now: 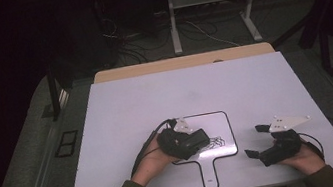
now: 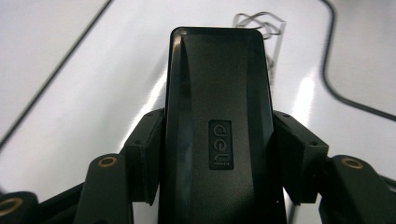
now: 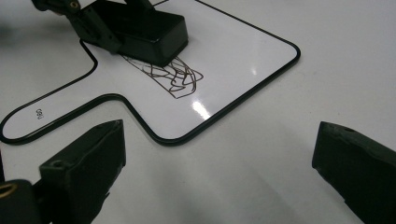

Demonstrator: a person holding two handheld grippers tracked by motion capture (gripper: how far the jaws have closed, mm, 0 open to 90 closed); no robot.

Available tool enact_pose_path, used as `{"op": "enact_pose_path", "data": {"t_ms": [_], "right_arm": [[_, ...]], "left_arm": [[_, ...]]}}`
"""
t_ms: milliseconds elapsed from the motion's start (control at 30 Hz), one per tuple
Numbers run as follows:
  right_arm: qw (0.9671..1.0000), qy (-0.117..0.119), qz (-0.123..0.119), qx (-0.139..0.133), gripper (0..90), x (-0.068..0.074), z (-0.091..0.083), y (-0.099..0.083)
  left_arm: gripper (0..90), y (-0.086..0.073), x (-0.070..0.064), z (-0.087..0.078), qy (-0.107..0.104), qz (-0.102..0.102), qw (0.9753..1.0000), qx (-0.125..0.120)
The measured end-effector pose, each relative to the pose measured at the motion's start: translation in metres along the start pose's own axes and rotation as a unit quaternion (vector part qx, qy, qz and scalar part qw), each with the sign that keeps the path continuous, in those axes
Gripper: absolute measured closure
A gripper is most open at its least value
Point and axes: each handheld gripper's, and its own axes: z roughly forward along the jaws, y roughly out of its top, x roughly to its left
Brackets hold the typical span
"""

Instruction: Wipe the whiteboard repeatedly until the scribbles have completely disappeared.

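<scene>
The left gripper (image 1: pixel 201 141) clamps a black rectangular plastic eraser (image 2: pixel 219 126) on the black-edged paddle-shaped whiteboard (image 3: pixel 233 56), touching dark scribbles (image 3: pixel 175 77). The right gripper (image 1: pixel 257 141) hovers beside it, jaws wide apart.

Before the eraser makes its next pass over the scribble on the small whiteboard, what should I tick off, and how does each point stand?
1. Left gripper shut on the eraser, jaws pressing both long sides: ok.
2. Eraser lined up with the scribble, front end at the edge of the marks: ok.
3. Eraser pressed flat on the whiteboard: cannot tell; contact is hidden beneath it.
4. Scribble wiped away: not ok, lines remain ahead of the eraser.
5. Right gripper open, holding nothing, off the board's near edge: ok.
6. Board steadied against sliding: not ok, nothing holds it on the table.
</scene>
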Motion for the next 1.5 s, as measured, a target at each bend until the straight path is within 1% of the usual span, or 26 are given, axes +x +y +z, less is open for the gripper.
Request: {"op": "enact_pose_path", "data": {"t_ms": [167,200,267,367,467,633,667,733,767,833,933,967,1033,1100,1133,1167,1200,1233,1267,1367,1500], "right_arm": [[1.0000,0.000,0.000,-0.001,1.8,0.000,0.000,0.000],[1.0000,0.000,0.000,0.000,1.8,0.000,0.000,0.000],[1.0000,0.000,0.000,0.000,1.8,0.000,0.000,0.000],[1.0000,0.000,0.000,0.000,1.8,0.000,0.000,0.000],[1.0000,0.000,0.000,0.000,1.8,0.000,0.000,0.000],[1.0000,0.000,0.000,0.000,1.8,0.000,0.000,0.000],[1.0000,0.000,0.000,0.000,1.8,0.000,0.000,0.000],[1.0000,0.000,0.000,0.000,1.8,0.000,0.000,0.000],[1.0000,0.000,-0.001,0.000,1.8,0.000,0.000,0.000],[1.0000,0.000,-0.001,0.000,1.8,0.000,0.000,0.000],[1.0000,0.000,0.000,0.000,1.8,0.000,0.000,0.000],[1.0000,0.000,-0.001,0.000,1.8,0.000,0.000,0.000],[1.0000,0.000,-0.001,0.000,1.8,0.000,0.000,0.000],[1.0000,0.000,-0.001,0.000,1.8,0.000,0.000,0.000],[1.0000,0.000,-0.001,0.000,1.8,0.000,0.000,0.000],[1.0000,0.000,-0.001,0.000,1.8,0.000,0.000,0.000],[1.0000,0.000,-0.001,0.000,1.8,0.000,0.000,0.000],[1.0000,0.000,-0.001,0.000,1.8,0.000,0.000,0.000],[1.0000,0.000,-0.001,0.001,1.8,0.000,0.000,0.000],[1.0000,0.000,-0.001,0.000,1.8,0.000,0.000,0.000],[1.0000,0.000,-0.001,0.000,1.8,0.000,0.000,0.000]], "left_arm": [[38.8,0.004,-0.013,0.004,-0.015,0.015,0.9998,0.001],[38.8,0.006,-0.014,0.004,-0.013,0.019,0.9997,0.002],[38.8,0.007,-0.013,0.005,-0.013,0.019,0.9997,0.003],[38.8,0.007,-0.008,0.005,-0.009,0.012,0.9999,0.002],[38.8,0.007,0.000,0.005,0.004,0.008,1.0000,0.003],[38.8,0.003,0.017,0.001,0.026,-0.017,0.9995,0.002],[38.8,0.002,0.019,0.001,0.027,-0.023,0.9994,0.001],[38.8,0.001,0.021,0.000,0.026,-0.027,0.9993,-0.001],[38.8,0.001,0.020,0.001,0.027,-0.027,0.9993,-0.001],[38.8,0.003,0.017,0.002,0.020,-0.020,0.9996,0.001],[38.8,0.006,0.007,0.004,0.010,-0.006,0.9999,0.004],[38.8,0.007,0.003,0.005,0.007,-0.004,1.0000,0.003],[38.8,0.008,-0.005,0.006,0.000,0.008,1.0000,0.004],[38.8,0.009,-0.012,0.007,-0.004,0.011,0.9999,0.003],[38.8,0.010,-0.013,0.007,-0.007,0.019,0.9998,0.004],[38.8,0.010,-0.015,0.008,-0.004,0.018,0.9998,0.004],[38.8,0.010,-0.013,0.007,-0.005,0.020,0.9998,0.006],[38.8,0.010,-0.011,0.008,-0.007,0.017,0.9998,0.004],[38.8,0.010,-0.010,0.008,-0.003,0.011,0.9999,0.003],[38.8,0.009,-0.001,0.006,0.013,0.007,0.9999,0.006],[38.8,0.003,0.015,0.001,0.028,-0.015,0.9995,0.005]]}}
